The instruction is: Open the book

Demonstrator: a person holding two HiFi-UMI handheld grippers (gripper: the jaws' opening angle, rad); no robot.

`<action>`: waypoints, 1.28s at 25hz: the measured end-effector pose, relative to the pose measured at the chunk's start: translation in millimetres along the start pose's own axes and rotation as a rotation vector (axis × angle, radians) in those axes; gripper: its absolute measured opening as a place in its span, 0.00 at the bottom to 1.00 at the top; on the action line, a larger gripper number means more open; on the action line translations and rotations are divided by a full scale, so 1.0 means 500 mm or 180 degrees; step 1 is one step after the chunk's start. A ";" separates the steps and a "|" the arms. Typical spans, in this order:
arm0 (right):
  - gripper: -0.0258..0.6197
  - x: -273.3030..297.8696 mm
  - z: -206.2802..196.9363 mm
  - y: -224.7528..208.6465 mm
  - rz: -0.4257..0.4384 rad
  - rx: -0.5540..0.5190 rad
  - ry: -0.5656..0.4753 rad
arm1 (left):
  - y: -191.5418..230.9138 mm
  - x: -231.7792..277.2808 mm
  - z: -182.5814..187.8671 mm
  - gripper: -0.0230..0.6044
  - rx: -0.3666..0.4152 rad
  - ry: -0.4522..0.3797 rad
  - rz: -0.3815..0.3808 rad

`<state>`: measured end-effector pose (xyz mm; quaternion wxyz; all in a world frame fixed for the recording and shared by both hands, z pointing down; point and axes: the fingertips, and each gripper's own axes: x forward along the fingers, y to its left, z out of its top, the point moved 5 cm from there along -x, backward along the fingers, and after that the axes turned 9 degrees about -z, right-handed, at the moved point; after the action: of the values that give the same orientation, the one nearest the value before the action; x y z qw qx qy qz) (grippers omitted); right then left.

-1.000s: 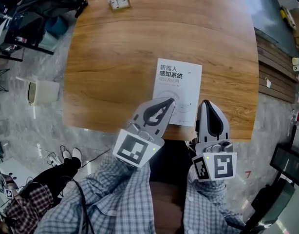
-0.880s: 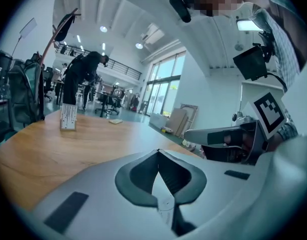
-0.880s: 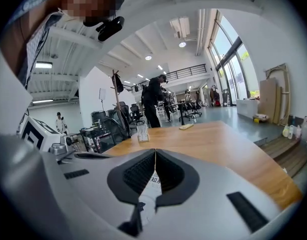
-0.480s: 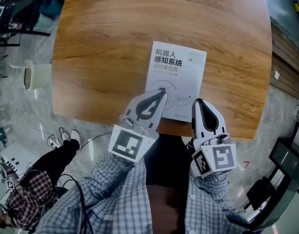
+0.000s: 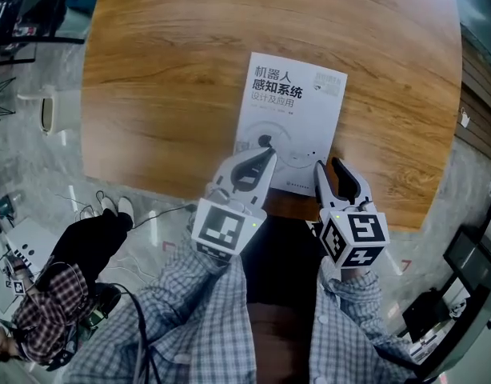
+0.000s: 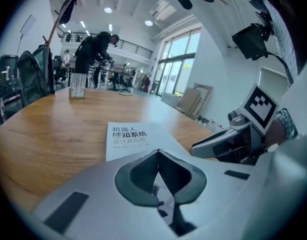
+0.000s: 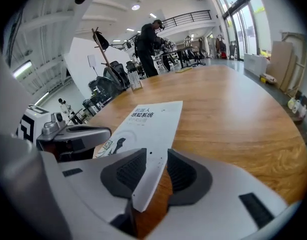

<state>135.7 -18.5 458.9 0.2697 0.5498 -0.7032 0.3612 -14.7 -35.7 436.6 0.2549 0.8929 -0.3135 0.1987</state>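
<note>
Book (image 5: 293, 110) on table (image 5: 165, 70), left gripper (image 5: 267, 152) fingers together, right gripper (image 5: 327, 165) fingers parted astride its corner

right gripper (image 5: 326, 166) opened, astride book (image 5: 293, 110) corner

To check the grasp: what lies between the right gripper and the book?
Nothing. The right gripper view shows a corner of the book standing between the open jaws of the right gripper.

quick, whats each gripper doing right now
Left gripper: shut, nothing between its jaws, tip over the book.
Right gripper: open, the book's near corner between its jaws, not clearly clamped.
</note>
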 end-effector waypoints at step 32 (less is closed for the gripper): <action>0.08 -0.052 0.069 0.039 0.1509 0.1071 0.0186 | -0.085 0.059 0.034 0.04 0.0503 0.0266 -0.0234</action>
<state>123.7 -28.8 414.0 0.1029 0.3965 -0.7343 0.5414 38.0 -30.6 424.5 0.2036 0.9121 -0.2530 0.2504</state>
